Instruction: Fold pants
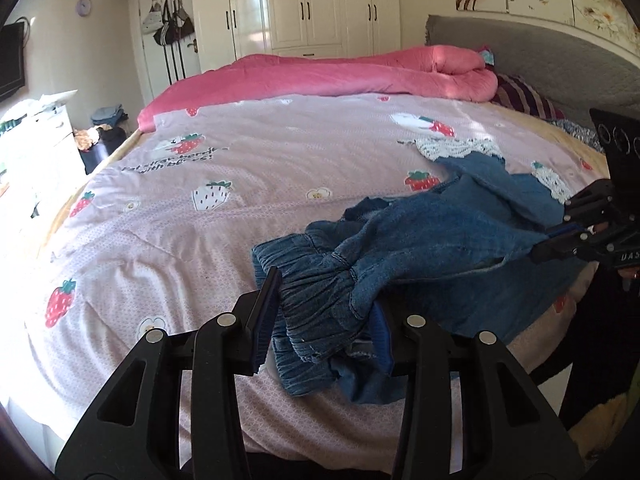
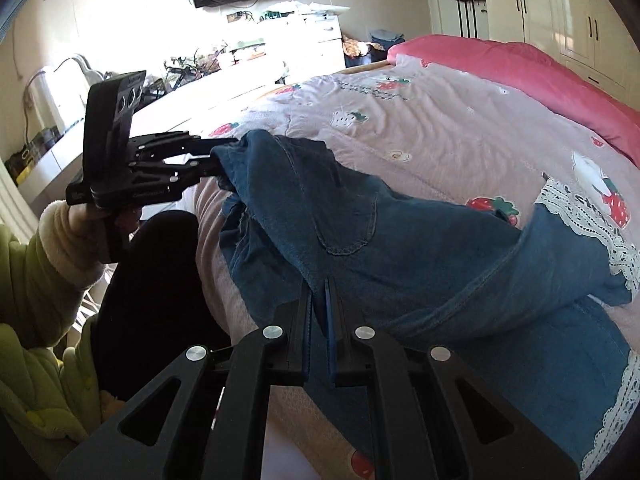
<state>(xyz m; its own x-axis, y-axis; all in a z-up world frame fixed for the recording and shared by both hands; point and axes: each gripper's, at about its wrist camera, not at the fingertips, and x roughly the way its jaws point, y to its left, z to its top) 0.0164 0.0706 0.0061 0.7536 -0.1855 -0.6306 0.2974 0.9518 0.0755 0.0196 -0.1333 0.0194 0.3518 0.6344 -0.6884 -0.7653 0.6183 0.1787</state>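
Observation:
Blue denim pants with white lace hems lie rumpled across the near side of the bed, partly lifted. My left gripper is shut on the bunched elastic waistband, which fills the gap between its blue pads. In the right wrist view the same left gripper holds the waistband end off the bed's edge. My right gripper is shut tight on a fold of the denim near a back pocket. It also shows at the right edge of the left wrist view as the right gripper.
The bed carries a pale pink strawberry quilt, with a rolled pink comforter along the far side and a grey headboard. A person's green sleeve and dark trouser leg stand at the bed's near edge. White drawers stand beyond.

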